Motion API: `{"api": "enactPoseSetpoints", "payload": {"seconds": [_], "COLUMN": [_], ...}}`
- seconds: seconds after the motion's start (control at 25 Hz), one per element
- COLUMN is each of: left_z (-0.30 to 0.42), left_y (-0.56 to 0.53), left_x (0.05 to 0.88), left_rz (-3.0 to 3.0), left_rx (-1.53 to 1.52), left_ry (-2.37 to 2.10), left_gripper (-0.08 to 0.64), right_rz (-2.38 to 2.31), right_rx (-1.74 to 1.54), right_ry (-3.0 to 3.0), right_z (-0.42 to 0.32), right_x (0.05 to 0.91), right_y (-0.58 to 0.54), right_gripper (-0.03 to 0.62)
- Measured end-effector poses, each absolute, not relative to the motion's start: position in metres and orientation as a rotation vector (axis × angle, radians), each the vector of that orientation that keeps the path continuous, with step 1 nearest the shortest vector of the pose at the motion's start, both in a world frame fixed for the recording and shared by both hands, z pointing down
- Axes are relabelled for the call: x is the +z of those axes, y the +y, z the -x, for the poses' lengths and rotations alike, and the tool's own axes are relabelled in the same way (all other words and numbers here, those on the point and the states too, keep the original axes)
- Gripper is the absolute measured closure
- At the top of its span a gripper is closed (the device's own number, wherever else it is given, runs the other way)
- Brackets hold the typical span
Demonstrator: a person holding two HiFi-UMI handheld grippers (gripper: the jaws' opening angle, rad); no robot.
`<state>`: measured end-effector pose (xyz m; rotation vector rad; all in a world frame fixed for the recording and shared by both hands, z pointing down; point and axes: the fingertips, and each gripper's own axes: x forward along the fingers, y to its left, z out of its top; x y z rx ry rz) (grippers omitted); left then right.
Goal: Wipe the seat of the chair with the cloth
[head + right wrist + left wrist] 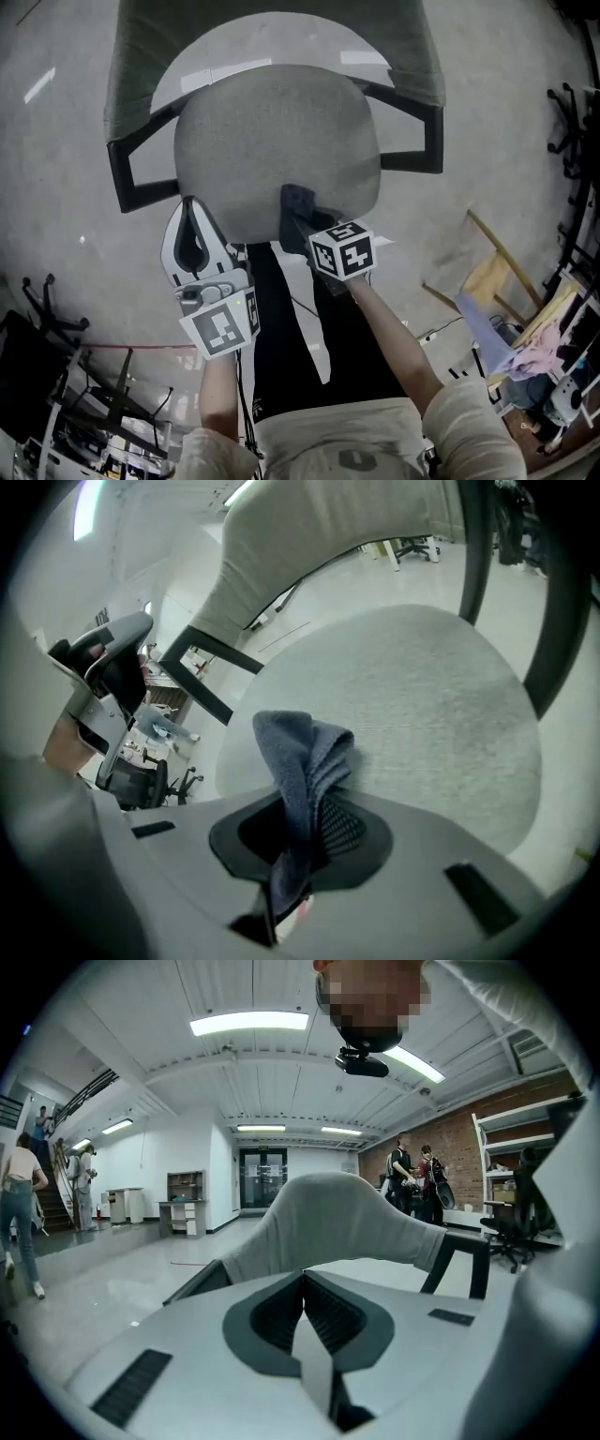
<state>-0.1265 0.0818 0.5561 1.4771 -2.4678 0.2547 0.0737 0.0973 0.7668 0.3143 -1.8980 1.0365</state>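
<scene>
A grey office chair with black armrests stands before me; its round fabric seat (277, 145) fills the middle of the head view and shows again as the seat (422, 705) in the right gripper view. My right gripper (292, 208) is shut on a dark blue cloth (298, 200) at the seat's front edge. The cloth (302, 761) bunches up out of the jaws over the seat. My left gripper (193, 246) hangs shut with nothing in it, just left of and below the seat's front edge. Its view looks across at the chair's backrest (337, 1222).
The chair's backrest (272, 56) and black armrests (141, 169) ring the seat's far side. Bare grey floor (56, 197) lies all around. A wooden frame and lilac fabric (492, 323) sit at the right, black chair bases (47, 309) at the lower left. People stand far off (412, 1180).
</scene>
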Motion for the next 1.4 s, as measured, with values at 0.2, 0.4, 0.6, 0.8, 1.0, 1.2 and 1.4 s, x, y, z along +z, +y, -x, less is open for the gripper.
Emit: {"api": "enactPoseSetpoints", "payload": {"seconds": [0.2,0.4,0.6,0.8,1.0,1.2,1.4], "left_z": [0.107,0.088,0.07,0.058,0.052,0.052,0.059], "left_y": [0.06,0.04,0.022,0.009,0.003,0.004,0.009], "left_x": [0.559,0.562,0.56,0.562,0.56,0.558,0.554], "left_rz": [-1.529,-1.571,-1.619,-1.64,-1.639,-1.641,-1.612], "left_rx": [0.264,0.271,0.284,0.28,0.276,0.281,0.265], "left_ry": [-2.434,-2.409,-2.387,-2.376,-2.376,-2.383,-2.406], "left_gripper": [0.545,0.545,0.545,0.545,0.545,0.545,0.545], "right_rz": [-0.416,-0.506,-0.56,-0.579,-0.6,-0.601,-0.554], "right_rx": [0.976,0.895,0.855,0.838,0.829,0.789,0.7], "right_ry": [-1.88,-1.853,-1.82,-1.81,-1.803,-1.759,-1.743], "right_z": [-0.126,-0.175,-0.207,-0.22,-0.226,-0.231,-0.226], "right_x": [0.766,0.766,0.766,0.768,0.769,0.771,0.762], "right_y": [0.057,0.02,-0.003,-0.011,-0.015,-0.018,-0.021], "right_gripper": [0.543,0.543,0.543,0.543,0.543,0.543,0.543]}}
